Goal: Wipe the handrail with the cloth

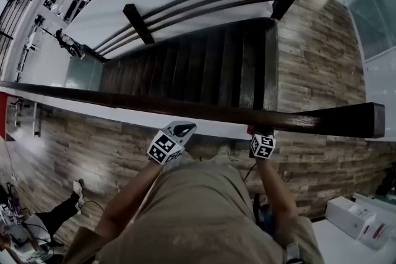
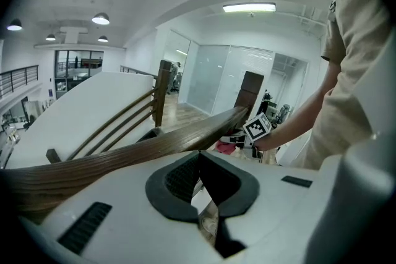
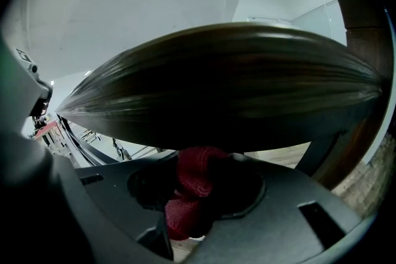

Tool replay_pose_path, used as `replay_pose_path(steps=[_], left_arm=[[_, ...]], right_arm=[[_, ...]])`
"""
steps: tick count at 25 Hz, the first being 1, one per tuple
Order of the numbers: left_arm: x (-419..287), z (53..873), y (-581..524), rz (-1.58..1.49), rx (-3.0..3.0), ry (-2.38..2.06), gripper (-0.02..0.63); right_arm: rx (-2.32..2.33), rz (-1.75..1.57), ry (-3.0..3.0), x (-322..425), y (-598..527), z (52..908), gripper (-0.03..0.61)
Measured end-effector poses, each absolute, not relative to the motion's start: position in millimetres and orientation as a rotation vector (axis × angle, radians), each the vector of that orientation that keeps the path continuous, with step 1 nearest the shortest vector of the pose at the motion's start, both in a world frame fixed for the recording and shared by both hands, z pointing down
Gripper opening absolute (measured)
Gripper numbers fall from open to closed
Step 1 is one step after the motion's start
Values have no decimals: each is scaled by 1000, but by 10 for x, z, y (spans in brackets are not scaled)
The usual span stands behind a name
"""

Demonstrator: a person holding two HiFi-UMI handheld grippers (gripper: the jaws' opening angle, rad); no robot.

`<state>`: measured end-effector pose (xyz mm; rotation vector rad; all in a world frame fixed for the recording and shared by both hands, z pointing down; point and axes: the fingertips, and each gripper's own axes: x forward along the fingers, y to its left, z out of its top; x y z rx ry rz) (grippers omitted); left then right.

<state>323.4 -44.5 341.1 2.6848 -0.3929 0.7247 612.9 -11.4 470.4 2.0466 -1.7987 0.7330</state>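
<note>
- Seen from the head view, the dark wooden handrail (image 1: pixel 185 107) runs straight across the frame, with both grippers on its near side, next to the person's body.
- Right gripper (image 3: pixel 198 177): jaws part-way closed, pinching a bunched red cloth (image 3: pixel 193 185).
- Cloth position: its top lies up against the lower, near face of the handrail. It appears to touch the wood, though the contact line is in shadow.
- In the head view the right gripper's tip sits under the handrail's near edge, close to its squared-off right end.
- Left gripper (image 1: pixel 183 128): jaws pressed together, nothing between them. Its tip is just short of the handrail, not touching it, and well to the left of the right gripper.
- Left gripper view: the handrail passes just beyond the closed jaws, and the right gripper's marker cube shows further along the same rail.
- Beyond the handrail: a dark stairway (image 1: pixel 204 65) going down, with a second railing (image 1: pixel 198 0) on its far side.
- Below the handrail: a wood-plank floor (image 1: pixel 93 145).
</note>
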Motion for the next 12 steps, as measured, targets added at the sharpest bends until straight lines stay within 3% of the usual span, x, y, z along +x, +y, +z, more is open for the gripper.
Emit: replay_pose_path(steps=[12], left_arm=[[2171,3481,-857,727,2731,-304,17]], right_arm=[[2147,733,-1706,5125,-511,4717,144]])
